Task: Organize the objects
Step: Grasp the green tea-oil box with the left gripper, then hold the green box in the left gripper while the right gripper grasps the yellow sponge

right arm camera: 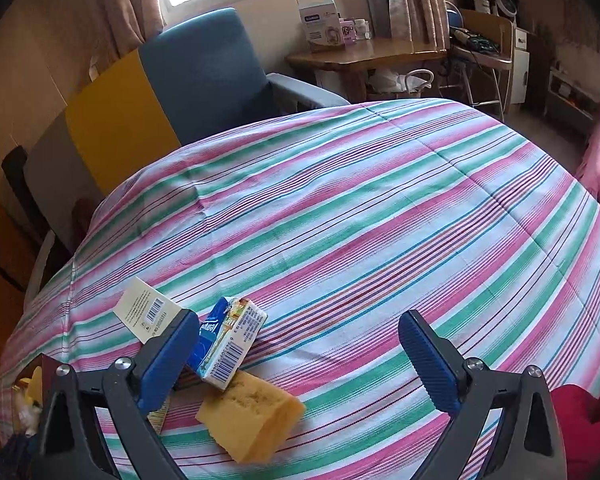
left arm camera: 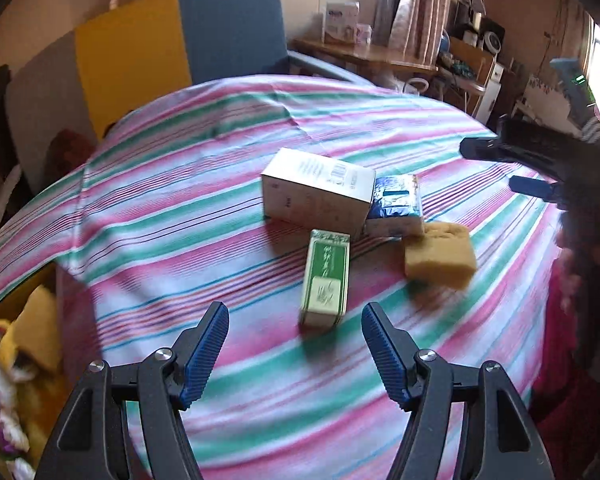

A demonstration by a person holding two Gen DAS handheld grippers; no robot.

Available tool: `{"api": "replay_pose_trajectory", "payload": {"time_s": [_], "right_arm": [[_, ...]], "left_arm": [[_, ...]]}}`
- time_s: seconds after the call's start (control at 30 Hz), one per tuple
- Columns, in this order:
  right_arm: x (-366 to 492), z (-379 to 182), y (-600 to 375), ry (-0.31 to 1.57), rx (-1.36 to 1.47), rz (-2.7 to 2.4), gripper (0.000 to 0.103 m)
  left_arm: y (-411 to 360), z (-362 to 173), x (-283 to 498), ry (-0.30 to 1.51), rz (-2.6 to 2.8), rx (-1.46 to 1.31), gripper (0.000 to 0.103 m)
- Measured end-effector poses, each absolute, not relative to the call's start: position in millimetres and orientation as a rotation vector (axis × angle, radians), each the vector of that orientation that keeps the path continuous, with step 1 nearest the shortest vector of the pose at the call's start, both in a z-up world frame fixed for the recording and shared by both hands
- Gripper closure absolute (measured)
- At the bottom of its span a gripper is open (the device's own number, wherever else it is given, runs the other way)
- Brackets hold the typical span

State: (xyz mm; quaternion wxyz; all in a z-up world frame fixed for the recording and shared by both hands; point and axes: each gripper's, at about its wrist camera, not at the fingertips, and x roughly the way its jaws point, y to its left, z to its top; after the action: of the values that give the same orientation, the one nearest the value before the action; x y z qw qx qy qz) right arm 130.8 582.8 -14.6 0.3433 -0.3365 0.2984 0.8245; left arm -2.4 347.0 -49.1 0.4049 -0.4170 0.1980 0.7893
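On the striped tablecloth (left arm camera: 160,208) lie a white box (left arm camera: 316,192), a blue-and-white tissue pack (left arm camera: 398,206), a green-and-white box (left arm camera: 326,278) and a yellow sponge (left arm camera: 440,258), close together. My left gripper (left arm camera: 294,322) is open and empty, just short of the green box. My right gripper (right arm camera: 296,332) is open and empty above the cloth; the tissue pack (right arm camera: 230,346), sponge (right arm camera: 254,414) and white box (right arm camera: 146,308) sit by its left finger. The right gripper also shows at the right of the left wrist view (left arm camera: 512,168).
A blue armchair (right arm camera: 204,72) and a yellow panel (right arm camera: 116,124) stand behind the table. A wooden desk (right arm camera: 364,58) with boxes stands further back. A yellow bag (left arm camera: 32,340) sits off the table's left edge. Red fabric (right arm camera: 580,432) lies at the lower right.
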Motion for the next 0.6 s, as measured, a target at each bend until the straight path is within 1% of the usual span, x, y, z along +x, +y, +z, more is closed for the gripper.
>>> {"api": "replay_pose_trajectory", "payload": {"time_s": [0.17,0.23,0.27,0.3,0.33,0.37,0.4,0.5,0.6], "right_arm": [[129,-19,584,0.810,-0.895,2.148,0.002],[127,-20,584,0.811,-0.903,2.152,0.002],[126,-21,584,0.814,-0.910,2.152,0.002],[126,-21,584,0.816,-0.913,2.154,0.002],[125,-22,584,0.817,-0.917,2.156,0.002],[125,-22,584,0.811,-0.922,2.156,0.002],[125,-23,584,0.807,-0.925,2.155,0.002],[125,-25,586,0.816,-0.936,2.147,0.002],[123,-27,587,0.818,-0.952,2.156,0.002]], "left_arm": [[378,-62,-11,0.529,1.971,-1.058,0.033],[391,-72,-17,0.572,1.972,-1.071,0.034],[397,-79,-21,0.579,1.964,-1.094,0.039],[399,-85,-24,0.572,1.956,-1.117,0.056],[399,-91,-29,0.562,1.948,-1.151,0.068],[397,-98,-32,0.548,1.945,-1.195,0.073],[393,-97,-31,0.525,1.954,-1.175,0.073],[378,-96,-20,0.557,1.975,-1.135,0.073],[359,-94,-10,0.542,1.997,-1.150,0.073]]}}
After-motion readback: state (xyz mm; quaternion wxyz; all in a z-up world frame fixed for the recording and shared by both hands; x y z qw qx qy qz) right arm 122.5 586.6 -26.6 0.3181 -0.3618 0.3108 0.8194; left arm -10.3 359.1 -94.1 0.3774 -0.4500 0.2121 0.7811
